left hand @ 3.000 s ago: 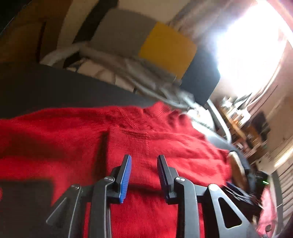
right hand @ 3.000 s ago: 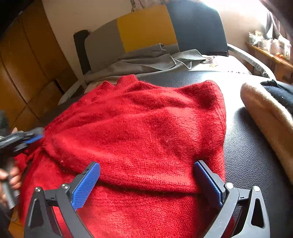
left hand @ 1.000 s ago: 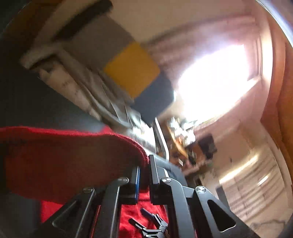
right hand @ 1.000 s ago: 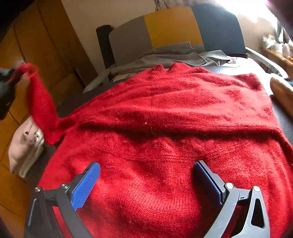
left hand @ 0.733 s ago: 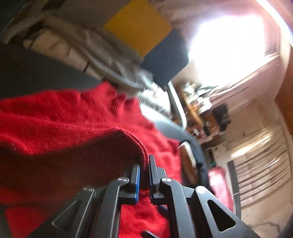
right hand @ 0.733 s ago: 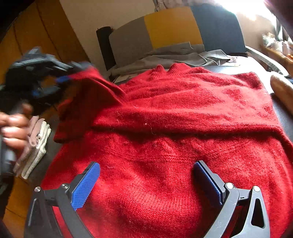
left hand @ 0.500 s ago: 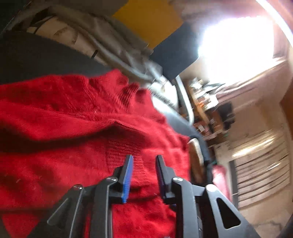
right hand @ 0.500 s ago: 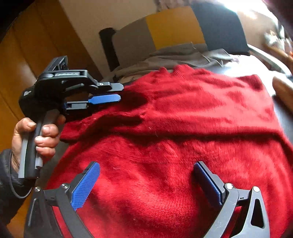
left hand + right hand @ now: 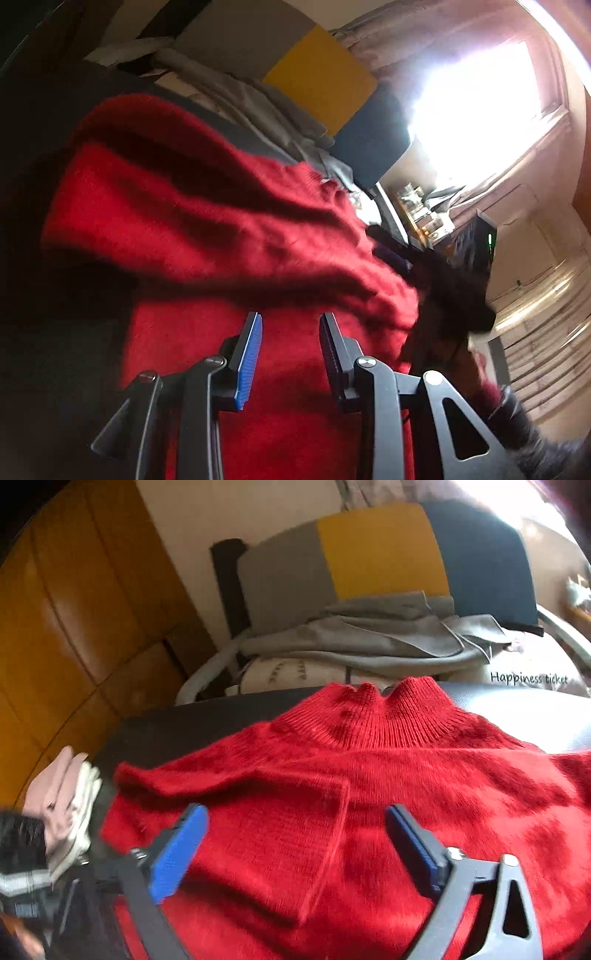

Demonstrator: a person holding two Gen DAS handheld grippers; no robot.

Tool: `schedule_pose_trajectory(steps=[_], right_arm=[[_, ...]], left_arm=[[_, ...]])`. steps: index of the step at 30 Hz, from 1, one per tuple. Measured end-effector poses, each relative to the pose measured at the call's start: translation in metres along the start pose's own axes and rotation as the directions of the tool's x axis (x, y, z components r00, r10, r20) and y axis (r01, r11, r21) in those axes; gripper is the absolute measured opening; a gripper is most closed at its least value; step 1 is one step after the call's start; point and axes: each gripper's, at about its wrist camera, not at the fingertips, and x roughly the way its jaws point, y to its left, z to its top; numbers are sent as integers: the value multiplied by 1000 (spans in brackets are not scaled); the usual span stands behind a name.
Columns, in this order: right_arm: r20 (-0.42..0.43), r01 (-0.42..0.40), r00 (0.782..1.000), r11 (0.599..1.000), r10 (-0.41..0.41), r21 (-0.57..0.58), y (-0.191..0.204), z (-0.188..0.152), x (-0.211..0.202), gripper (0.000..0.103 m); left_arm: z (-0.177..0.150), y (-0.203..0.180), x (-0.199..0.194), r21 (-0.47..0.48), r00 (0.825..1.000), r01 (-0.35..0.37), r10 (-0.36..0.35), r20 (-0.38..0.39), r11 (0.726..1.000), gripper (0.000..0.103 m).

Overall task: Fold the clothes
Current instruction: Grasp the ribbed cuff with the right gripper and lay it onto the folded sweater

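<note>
Both tools stand apart and empty: left tool over the red sweater, right tool above its folded sleeve on the dark worktop.

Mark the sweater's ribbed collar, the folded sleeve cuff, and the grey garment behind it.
red knit sweater's ribbed collar (image 9: 384, 720), right wrist view, centre of ribbing
folded sleeve cuff (image 9: 332, 834), right wrist view, cuff edge
crumpled grey garment (image 9: 369, 635), right wrist view, middle fold

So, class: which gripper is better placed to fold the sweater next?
Probably the right gripper: open, over the fuzzy red knit sweater, facing its folded-in sleeve. The left gripper, also open, hangs beside bunched fabric.
</note>
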Motion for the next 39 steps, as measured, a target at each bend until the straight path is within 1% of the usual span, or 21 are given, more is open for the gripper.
schedule_pose_trajectory(steps=[1, 3, 5, 6, 7, 8, 9, 10, 11, 14, 16, 18, 20, 22, 24, 27, 28, 31, 35, 39], right_arm=[[-6, 1, 1000, 1000, -1, 8, -1, 3, 7, 83], [-44, 19, 999, 1000, -19, -9, 3, 4, 21, 64], [-80, 35, 996, 999, -38, -33, 8, 3, 34, 59], [-97, 42, 994, 998, -47, -50, 10, 2, 39, 54], [-94, 69, 993, 995, -76, -77, 14, 0, 39, 48], [-94, 82, 991, 992, -90, -91, 16, 0, 38, 33], [-101, 57, 993, 995, -65, -81, 16, 1, 36, 19], [-112, 51, 992, 995, -61, -91, 19, 4, 33, 15], [-122, 45, 991, 994, -57, -102, 22, 6, 31, 14], [-105, 54, 991, 970, -81, -235, 50, 22, 13, 13], [-66, 57, 994, 947, -82, -315, 72, 42, -7, 13], [-17, 57, 998, 929, -68, -367, 93, 65, -30, 13], [27, 60, 998, 921, -54, -384, 107, 86, -48, 13], [71, 65, 997, 918, -40, -392, 119, 108, -68, 13], [114, 79, 993, 915, -37, -396, 128, 127, -85, 13], [155, 113, 986, 928, -61, -355, 117, 145, -102, 13], [160, 123, 985, 935, -73, -332, 108, 148, -106, 13], [141, 161, 982, 956, -129, -244, 65, 140, -120, 13], [62, 166, 985, 981, -160, -100, 6, 100, -105, 14], [-20, 180, 984, 983, -179, 46, -53, 60, -91, 14]], left_arm=[[-2, 5, 3, -6, 1000, -8, 8, -9, 1000, 32], [-5, 14, 9, -21, 999, -21, 20, -24, 1000, 32], [-8, 20, 9, -33, 1000, 6, -6, -3, 999, 32], [-10, 22, 7, -39, 1000, 15, -15, 7, 999, 32], [-11, 24, 5, -42, 1000, 21, -20, 16, 999, 32], [-11, 24, 5, -38, 1000, 19, -18, 18, 999, 32], [-11, 21, 5, -35, 1000, 11, -10, 15, 999, 32], [-10, 19, 5, -31, 1000, 3, -3, 13, 1000, 33], [-9, 16, 6, -27, 1000, -4, 4, 9, 1000, 33], [-6, 7, 8, -2, 1000, 1, -1, 6, 1000, 34], [-3, 0, 8, 17, 1000, 8, -8, 13, 1000, 34], [3, -6, 9, 32, 1000, 15, -16, 23, 999, 34], [13, -11, 13, 49, 999, 11, -13, 33, 999, 35], [27, -11, 21, 46, 999, -1, -1, 32, 999, 35], [38, -7, 30, 27, 999, -34, 33, 33, 999, 35], [50, 5, 40, -14, 997, -81, 81, 21, 997, 35], [50, 9, 38, -19, 996, -87, 87, 17, 996, 35], [45, 19, 30, -2, 994, -107, 107, 14, 994, 35], [33, 30, 20, 4, 995, -104, 104, 10, 995, 35], [25, 37, 11, -5, 996, -88, 88, 8, 996, 35]])
